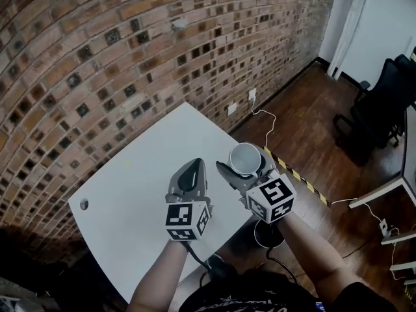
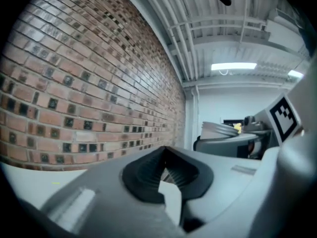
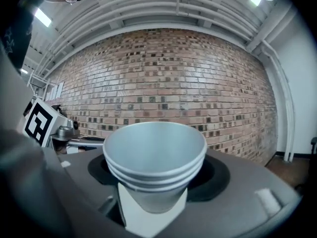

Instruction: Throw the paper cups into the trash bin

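Right hand-held gripper (image 1: 245, 171): clenched on a nested stack of paper cups (image 3: 154, 152), gripping the lower walls from both sides. Upright, mouths up, with three rims one above the other and nothing visible inside. Carried at the right-hand edge of the white bench (image 1: 130, 200) in the head view, with wooden floor (image 1: 312, 122) just past it.

Left hand-held gripper (image 1: 193, 169): just beside the right one, on its left, over the bench top. Clenched on nothing, with ribbed black pads (image 2: 148, 175) met at the tips. From its own view, the right one's marker cube (image 2: 284, 117) close at the right.

Further out: brick wall (image 1: 130, 57) along the far side of the bench. Wall socket (image 1: 251, 95) low on the brick, with a white cable (image 1: 265, 125) trailing down to the floor. Strip of yellow-and-black tape (image 1: 298, 175) on the boards near the cups. Black chair (image 1: 380, 103) well apart, at the right.
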The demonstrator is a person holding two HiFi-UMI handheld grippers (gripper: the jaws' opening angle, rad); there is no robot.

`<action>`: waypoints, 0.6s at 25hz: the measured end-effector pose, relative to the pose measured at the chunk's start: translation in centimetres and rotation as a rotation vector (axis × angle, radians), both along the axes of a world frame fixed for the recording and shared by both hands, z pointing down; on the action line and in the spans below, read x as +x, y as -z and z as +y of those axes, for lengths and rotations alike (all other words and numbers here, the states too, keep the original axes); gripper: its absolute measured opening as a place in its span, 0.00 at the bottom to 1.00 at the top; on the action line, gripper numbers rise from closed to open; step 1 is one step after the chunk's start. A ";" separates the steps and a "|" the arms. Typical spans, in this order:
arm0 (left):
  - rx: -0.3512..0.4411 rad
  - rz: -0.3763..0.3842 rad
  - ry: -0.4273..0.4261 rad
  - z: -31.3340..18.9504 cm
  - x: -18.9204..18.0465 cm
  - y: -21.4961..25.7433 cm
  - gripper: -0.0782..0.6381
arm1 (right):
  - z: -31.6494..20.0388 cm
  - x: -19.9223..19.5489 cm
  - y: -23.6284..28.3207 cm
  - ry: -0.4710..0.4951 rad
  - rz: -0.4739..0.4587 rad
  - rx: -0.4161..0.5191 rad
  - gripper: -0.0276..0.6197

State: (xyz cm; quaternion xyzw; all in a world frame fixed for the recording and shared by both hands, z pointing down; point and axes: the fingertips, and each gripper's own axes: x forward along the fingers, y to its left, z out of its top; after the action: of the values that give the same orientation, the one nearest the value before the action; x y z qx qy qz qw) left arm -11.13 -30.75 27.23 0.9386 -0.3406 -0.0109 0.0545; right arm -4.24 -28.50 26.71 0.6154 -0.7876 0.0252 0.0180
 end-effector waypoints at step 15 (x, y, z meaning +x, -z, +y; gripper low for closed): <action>0.042 -0.062 -0.420 18.5 21.7 -0.9 0.12 | 21.1 20.1 -3.7 -0.384 -0.047 -0.047 0.59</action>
State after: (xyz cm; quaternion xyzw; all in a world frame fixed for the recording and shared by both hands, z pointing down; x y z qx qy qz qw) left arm 10.58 -12.23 28.13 0.9897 -0.1388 0.0228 0.0257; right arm 15.84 -7.40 30.42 0.7529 -0.6552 0.0612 0.0089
